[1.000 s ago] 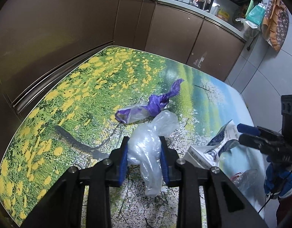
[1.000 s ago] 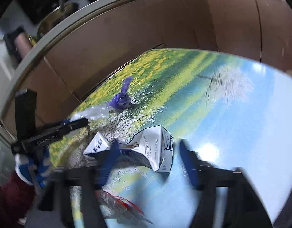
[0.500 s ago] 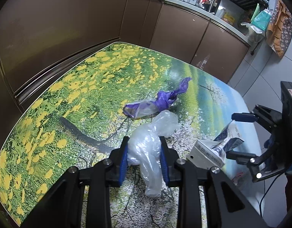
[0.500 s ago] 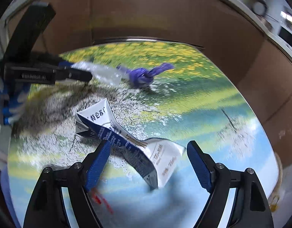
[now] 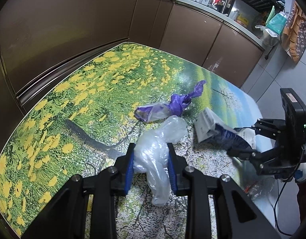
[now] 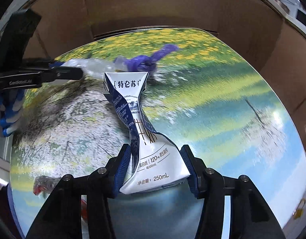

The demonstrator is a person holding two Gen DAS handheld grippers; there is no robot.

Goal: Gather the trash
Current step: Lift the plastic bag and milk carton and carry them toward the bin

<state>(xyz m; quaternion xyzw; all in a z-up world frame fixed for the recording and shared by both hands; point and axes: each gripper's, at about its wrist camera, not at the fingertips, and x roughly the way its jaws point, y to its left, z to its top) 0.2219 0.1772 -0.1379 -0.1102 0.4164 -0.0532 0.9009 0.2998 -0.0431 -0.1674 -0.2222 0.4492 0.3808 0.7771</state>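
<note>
Brown cabinets (image 5: 192, 29) wrap round a table (image 5: 77, 91) printed with yellow flowers and blue sky. Left gripper (image 5: 151, 165) is clamped on a clear bag (image 5: 158, 149) at 6 o'clock of its view, the bag's tail hanging below the pads. Right gripper (image 6: 155, 167) has its jaws closed against the base of a crushed carton (image 6: 141, 131), which points to 12 o'clock. A purple bag (image 5: 178, 104) lies on the table near the middle, beyond both. Red-and-clear wrapper (image 6: 43, 184) sits at 8 o'clock of the right view.
</note>
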